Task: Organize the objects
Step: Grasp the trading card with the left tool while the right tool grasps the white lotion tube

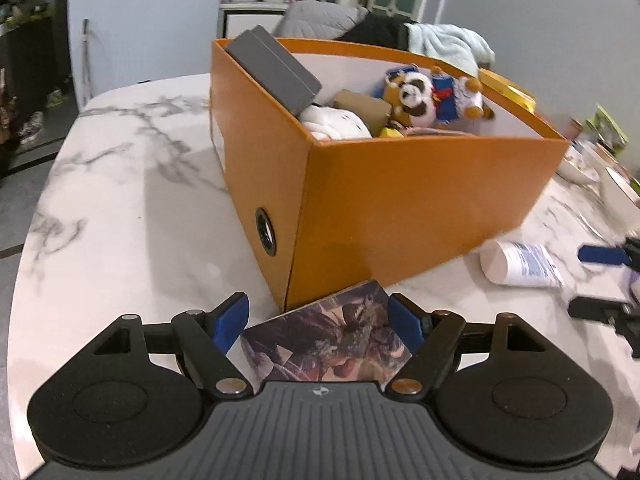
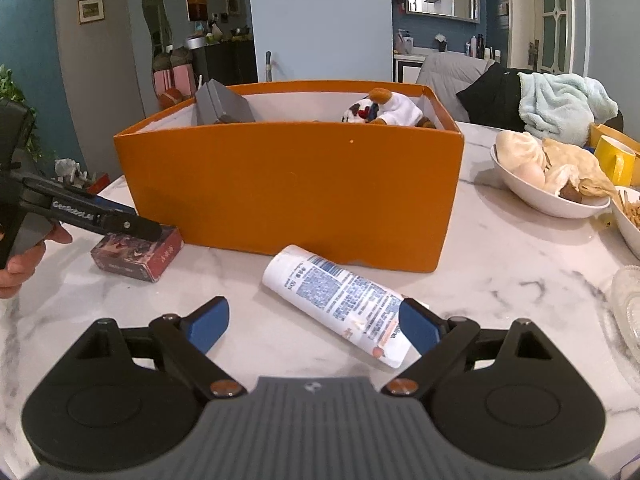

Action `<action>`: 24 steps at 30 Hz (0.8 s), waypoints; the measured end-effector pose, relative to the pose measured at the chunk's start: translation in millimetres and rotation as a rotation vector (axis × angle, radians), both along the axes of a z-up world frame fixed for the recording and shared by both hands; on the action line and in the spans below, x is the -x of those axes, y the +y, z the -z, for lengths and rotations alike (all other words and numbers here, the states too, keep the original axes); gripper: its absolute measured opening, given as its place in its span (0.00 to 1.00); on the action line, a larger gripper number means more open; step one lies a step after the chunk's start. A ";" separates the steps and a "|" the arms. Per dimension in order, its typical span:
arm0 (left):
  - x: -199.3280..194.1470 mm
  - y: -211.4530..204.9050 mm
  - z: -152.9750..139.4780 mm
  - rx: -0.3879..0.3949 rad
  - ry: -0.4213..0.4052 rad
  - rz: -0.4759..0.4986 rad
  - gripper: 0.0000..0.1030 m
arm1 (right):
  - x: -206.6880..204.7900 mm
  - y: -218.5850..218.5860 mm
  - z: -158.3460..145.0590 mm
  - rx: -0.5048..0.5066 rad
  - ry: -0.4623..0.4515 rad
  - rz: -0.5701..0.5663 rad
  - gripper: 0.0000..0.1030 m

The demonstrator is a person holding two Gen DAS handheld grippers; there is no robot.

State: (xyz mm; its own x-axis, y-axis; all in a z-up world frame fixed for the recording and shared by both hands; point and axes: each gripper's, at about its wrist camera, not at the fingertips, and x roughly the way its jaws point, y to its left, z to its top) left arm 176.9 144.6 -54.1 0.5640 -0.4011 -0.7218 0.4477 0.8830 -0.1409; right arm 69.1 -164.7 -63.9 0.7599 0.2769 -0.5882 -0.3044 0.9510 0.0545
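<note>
An orange box [image 1: 400, 192] stands on the marble table [image 1: 120, 184] and holds a grey case [image 1: 276, 68], plush toys [image 1: 424, 96] and other items. My left gripper [image 1: 320, 322] is open around a small picture-printed card box [image 1: 328, 344] lying on the table at the orange box's near corner; the pads stand at its sides. In the right wrist view the card box [image 2: 136, 254] lies under the left gripper [image 2: 136, 222]. My right gripper [image 2: 316, 324] is open and empty, just short of a white tube [image 2: 340, 300] lying in front of the orange box [image 2: 296, 196].
A white bowl of buns [image 2: 552, 176], a yellow mug [image 2: 614, 160], a dish of fries [image 2: 632, 216] and a glass dish [image 2: 628, 304] sit at the table's right. A chair with clothes [image 2: 560, 104] stands behind. The white tube also shows in the left wrist view [image 1: 520, 264].
</note>
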 end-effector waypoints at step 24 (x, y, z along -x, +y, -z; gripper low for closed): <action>55.2 -58.9 11.5 -0.066 -0.032 0.015 0.89 | -11.3 -1.7 3.0 0.141 -0.126 -0.153 0.90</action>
